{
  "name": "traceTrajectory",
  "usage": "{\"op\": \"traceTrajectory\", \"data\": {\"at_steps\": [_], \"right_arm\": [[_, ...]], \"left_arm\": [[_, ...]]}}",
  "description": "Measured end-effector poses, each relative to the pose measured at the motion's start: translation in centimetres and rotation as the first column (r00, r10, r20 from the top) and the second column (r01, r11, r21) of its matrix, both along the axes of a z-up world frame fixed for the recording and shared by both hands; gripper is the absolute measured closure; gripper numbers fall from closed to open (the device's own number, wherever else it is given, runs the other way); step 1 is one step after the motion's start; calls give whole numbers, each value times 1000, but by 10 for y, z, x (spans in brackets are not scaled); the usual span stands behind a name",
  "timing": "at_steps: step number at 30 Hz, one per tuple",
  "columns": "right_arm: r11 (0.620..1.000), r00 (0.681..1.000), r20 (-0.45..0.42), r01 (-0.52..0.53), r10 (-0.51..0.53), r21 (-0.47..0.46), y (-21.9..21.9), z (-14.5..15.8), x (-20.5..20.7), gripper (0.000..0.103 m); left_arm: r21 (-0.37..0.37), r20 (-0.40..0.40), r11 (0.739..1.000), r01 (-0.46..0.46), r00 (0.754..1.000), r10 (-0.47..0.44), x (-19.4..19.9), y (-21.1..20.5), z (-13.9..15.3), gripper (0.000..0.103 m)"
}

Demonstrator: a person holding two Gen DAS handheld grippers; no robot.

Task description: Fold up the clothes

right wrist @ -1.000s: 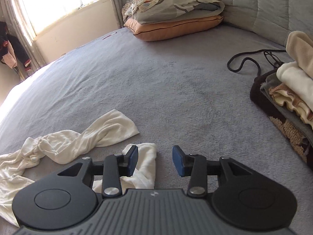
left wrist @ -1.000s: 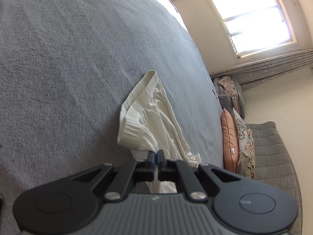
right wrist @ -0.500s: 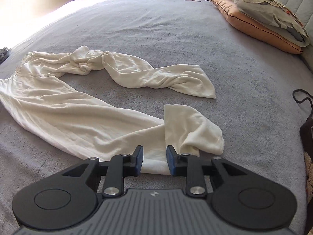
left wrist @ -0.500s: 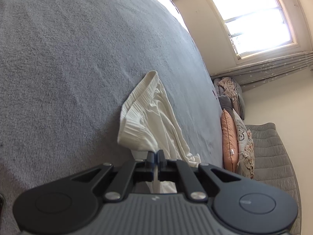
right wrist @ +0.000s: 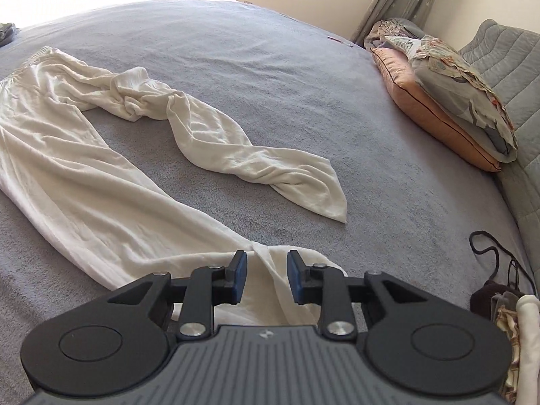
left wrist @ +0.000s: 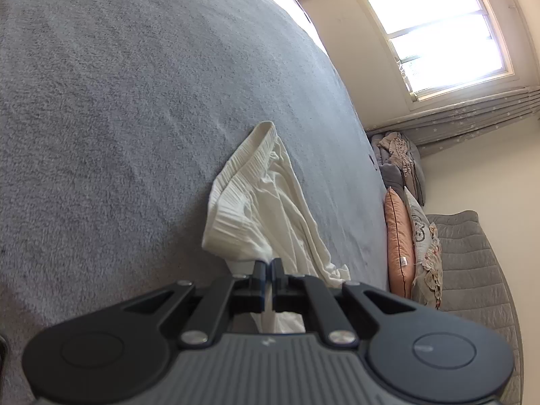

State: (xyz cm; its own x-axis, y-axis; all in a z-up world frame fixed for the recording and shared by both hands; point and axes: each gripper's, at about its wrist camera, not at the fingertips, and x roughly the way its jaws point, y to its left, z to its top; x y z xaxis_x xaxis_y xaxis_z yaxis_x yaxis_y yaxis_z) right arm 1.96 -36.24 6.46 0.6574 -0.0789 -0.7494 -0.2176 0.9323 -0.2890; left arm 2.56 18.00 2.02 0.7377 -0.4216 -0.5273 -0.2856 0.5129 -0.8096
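In the left wrist view, the left gripper is clamped on the ribbed waistband of the white trousers, which lie on the grey bed cover. In the right wrist view, the right gripper has its jaws apart after just closing partly, and a trouser leg's hem lies between the blue pads without being pressed; the other leg lies twisted further away on the cover.

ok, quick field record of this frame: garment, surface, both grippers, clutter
garment: white trousers, spread out, far leg twisted, near leg's cuff folded over
surface: grey bedspread
left gripper: shut on the trousers near the ribbed waistband
right gripper: jaws apart over the folded cuff, pads not seen pressing on it
pillows: stacked by the headboard
clothes pile: at the right edge, black cord beside it
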Motion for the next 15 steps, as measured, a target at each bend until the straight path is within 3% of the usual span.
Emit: {"op": "traceTrajectory", "data": {"at_steps": [2, 4, 5, 7, 11, 15], "right_arm": [[1000, 998, -52, 24, -24, -2, -2, -12, 6, 79], [997, 997, -45, 66, -64, 43, -11, -9, 8, 94], [992, 993, -15, 119, -119, 42, -18, -3, 10, 100], [974, 974, 75, 210, -216, 82, -34, 14, 7, 101], [859, 861, 243, 338, -447, 384, -85, 56, -20, 101], [717, 715, 331, 333, -615, 613, -123, 85, -60, 101]], "left_arm": [[0, -2, 1000, -1, 1000, 1, 1, 0, -1, 101], [1, -7, 1000, -7, 1000, 7, 1, 1, -1, 101], [1, -10, 1000, -11, 1000, 11, 1, 2, -2, 101], [2, -7, 1000, -22, 1000, 22, 0, 5, 0, 101], [-3, 20, 999, -39, 999, 39, -4, 14, 6, 101], [-20, 58, 998, -53, 997, 54, -9, 18, 17, 102]]}}
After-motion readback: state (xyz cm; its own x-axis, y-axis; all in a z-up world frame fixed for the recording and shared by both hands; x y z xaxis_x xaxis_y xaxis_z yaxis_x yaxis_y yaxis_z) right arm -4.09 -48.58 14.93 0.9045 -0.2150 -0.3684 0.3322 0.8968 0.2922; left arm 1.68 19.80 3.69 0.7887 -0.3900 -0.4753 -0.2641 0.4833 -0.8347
